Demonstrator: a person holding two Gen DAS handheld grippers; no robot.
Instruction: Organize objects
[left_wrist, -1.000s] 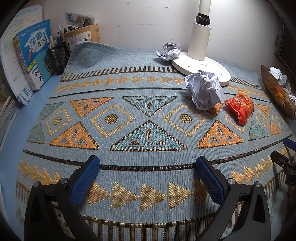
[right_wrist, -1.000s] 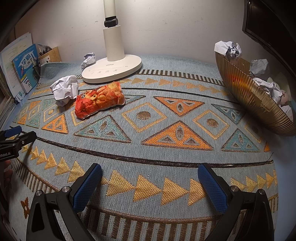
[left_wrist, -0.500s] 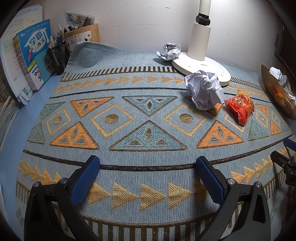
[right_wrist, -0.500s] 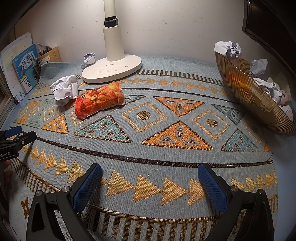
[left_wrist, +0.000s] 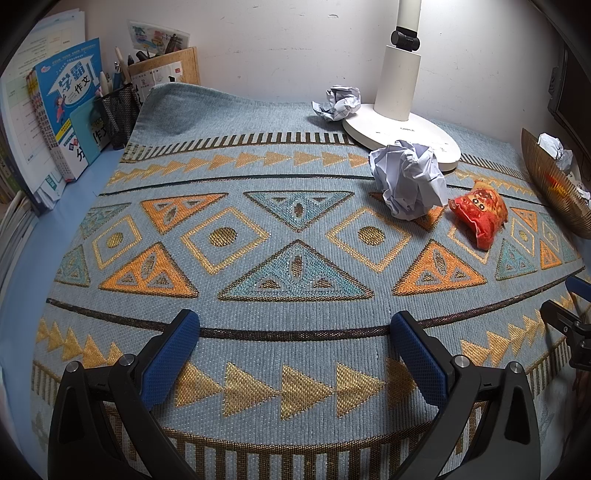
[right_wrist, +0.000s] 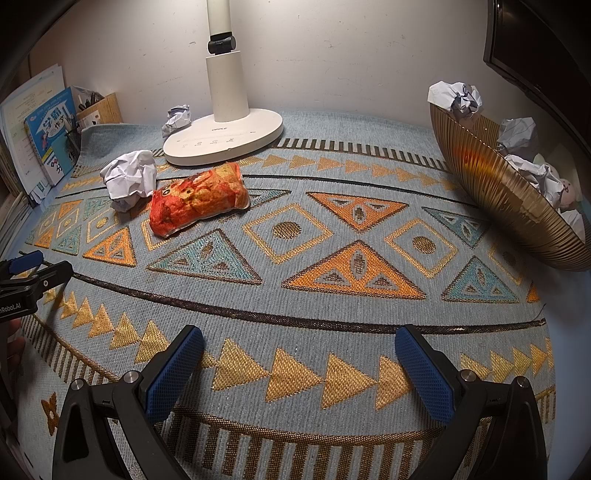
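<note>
While both tongs hang low over the patterned mat (left_wrist: 295, 229), neither holds anything. The left tongs (left_wrist: 295, 354) fill the bottom of the left wrist view, blue pads spread wide over a row of gold triangles. The right tongs (right_wrist: 299, 365) sit the same way at the bottom of the right wrist view, also wide and empty; their tip also shows at the right edge of the left view, and the left tongs' tip at the left edge of the right view.

In the left view a large paper ball (left_wrist: 408, 181) lies right of centre on the mat, with a red snack bag (left_wrist: 478, 212) just beside it to the right. Above them stands the white lamp (left_wrist: 402, 122), its base on the mat, and a small paper ball (left_wrist: 338, 103) rests against the base's left rim. In the right view the snack bag (right_wrist: 197, 199) lies left of centre, the large ball (right_wrist: 129, 177) at its left and the lamp (right_wrist: 225, 136) above.

A gold bowl (right_wrist: 506, 199) tilts at the right edge of the right view, holding several paper balls (right_wrist: 456, 98). Books (left_wrist: 70, 110) and a mesh pen cup (left_wrist: 120, 110) stand on the counter (left_wrist: 22, 288) at the upper left of the left view.
</note>
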